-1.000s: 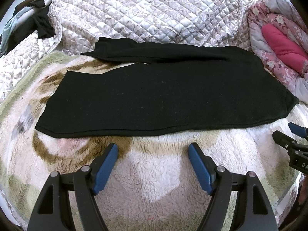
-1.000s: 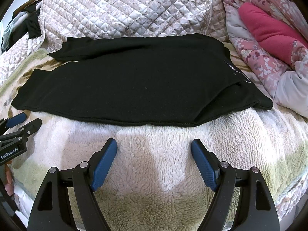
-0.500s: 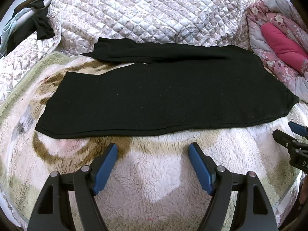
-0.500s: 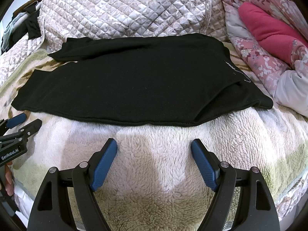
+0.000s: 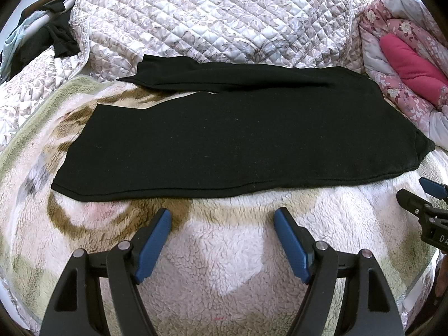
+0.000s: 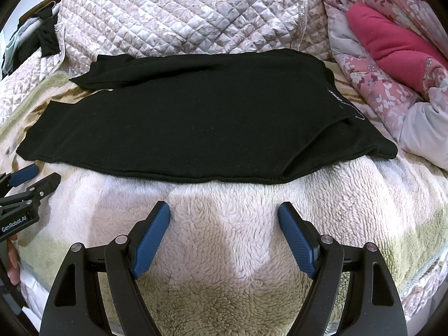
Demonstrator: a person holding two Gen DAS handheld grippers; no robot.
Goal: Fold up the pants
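Observation:
Black pants [image 5: 238,137] lie flat across a fluffy patterned blanket [image 5: 224,266], legs to the left, waist to the right. The far leg sticks out a little beyond the near one at the back left. They also show in the right wrist view [image 6: 196,123], with a white mark near the waist. My left gripper [image 5: 222,221] is open and empty, hovering just short of the pants' near edge. My right gripper [image 6: 224,215] is open and empty, also just short of the near edge, toward the waist. Each gripper shows at the other view's side [image 5: 428,204] [image 6: 30,184].
A quilted floral bedspread [image 5: 224,19] rises behind the pants. A pink floral duvet with a magenta cushion [image 6: 392,44] lies at the right. Dark clothes [image 5: 47,42] are heaped at the back left. The blanket's edge drops off at the lower right.
Nothing has visibly changed; both grippers hold almost still, open, in front of the pants.

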